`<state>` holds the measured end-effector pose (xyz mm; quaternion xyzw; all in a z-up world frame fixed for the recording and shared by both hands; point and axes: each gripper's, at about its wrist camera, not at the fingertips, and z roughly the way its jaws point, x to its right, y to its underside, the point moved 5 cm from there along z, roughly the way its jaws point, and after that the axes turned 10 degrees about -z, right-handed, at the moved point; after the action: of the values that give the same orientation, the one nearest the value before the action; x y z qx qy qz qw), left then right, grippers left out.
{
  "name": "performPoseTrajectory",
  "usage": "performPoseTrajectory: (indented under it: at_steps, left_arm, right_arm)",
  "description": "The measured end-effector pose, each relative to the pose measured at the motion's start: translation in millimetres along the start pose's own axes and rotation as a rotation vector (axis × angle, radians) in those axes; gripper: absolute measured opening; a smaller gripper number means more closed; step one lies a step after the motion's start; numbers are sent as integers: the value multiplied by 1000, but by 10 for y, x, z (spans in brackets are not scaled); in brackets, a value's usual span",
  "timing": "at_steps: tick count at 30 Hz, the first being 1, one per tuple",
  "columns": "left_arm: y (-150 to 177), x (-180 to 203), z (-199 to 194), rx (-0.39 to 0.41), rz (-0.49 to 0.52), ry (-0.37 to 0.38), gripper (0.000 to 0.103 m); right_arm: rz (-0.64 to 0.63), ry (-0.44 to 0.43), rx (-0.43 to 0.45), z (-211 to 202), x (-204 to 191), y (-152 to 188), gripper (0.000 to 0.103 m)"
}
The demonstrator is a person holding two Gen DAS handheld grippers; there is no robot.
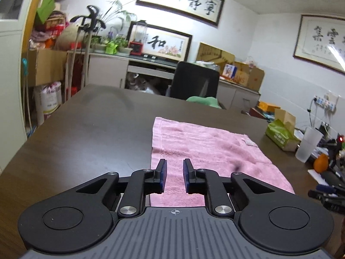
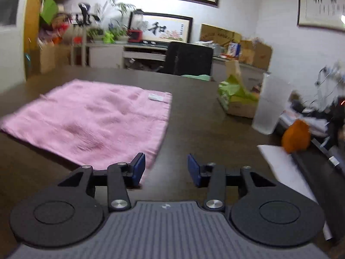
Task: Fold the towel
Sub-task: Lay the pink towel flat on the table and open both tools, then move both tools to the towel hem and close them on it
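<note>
Pink terry-cloth towel (image 1: pixel 207 151) lies spread flat on the dark brown wooden table (image 1: pixel 86 129), a small white label (image 2: pixel 155 97) near its far right corner. The left gripper (image 1: pixel 174 178) hovers over its near edge, jaws slightly apart, gripping nothing. The right gripper (image 2: pixel 166 169) sits at the towel's five o'clock corner, jaws wide. A framed picture (image 1: pixel 159 43) at twelve o'clock reads "和". The frosted plastic cup (image 2: pixel 269 105) looks empty.
</note>
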<state>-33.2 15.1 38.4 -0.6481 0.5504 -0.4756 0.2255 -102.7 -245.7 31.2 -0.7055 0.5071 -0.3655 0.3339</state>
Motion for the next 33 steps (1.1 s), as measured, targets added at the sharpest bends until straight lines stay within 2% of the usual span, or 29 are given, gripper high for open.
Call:
performPoseTrajectory:
  at_steps: [2, 4, 9, 13, 16, 18, 22, 24, 33]
  left_arm:
    - [16, -12, 44, -13, 19, -9, 22]
    - [56, -17, 161, -53, 68, -16, 28]
    - [205, -71, 435, -181, 139, -45, 34]
    - [290, -75, 508, -214, 186, -41, 41]
    - [330, -55, 513, -225, 210, -14, 52]
    - [359, -29, 511, -223, 234, 1, 55]
    - [391, -13, 526, -232, 246, 22, 56]
    - [402, -14, 536, -236, 245, 22, 56]
    - [416, -57, 537, -235, 228, -12, 62]
  right_arm:
    - [20, -25, -11, 45, -22, 4, 46]
    - [28, -31, -22, 88, -62, 19, 46]
    - [29, -47, -34, 150, -147, 77, 51]
    - [42, -50, -34, 196, -158, 78, 58]
    - [46, -57, -40, 253, -179, 77, 58]
    - [58, -73, -47, 283, -193, 71, 58]
    - [85, -98, -57, 306, -190, 64, 60]
    - [93, -99, -66, 316, -182, 68, 66]
    - [120, -108, -77, 319, -154, 85, 68]
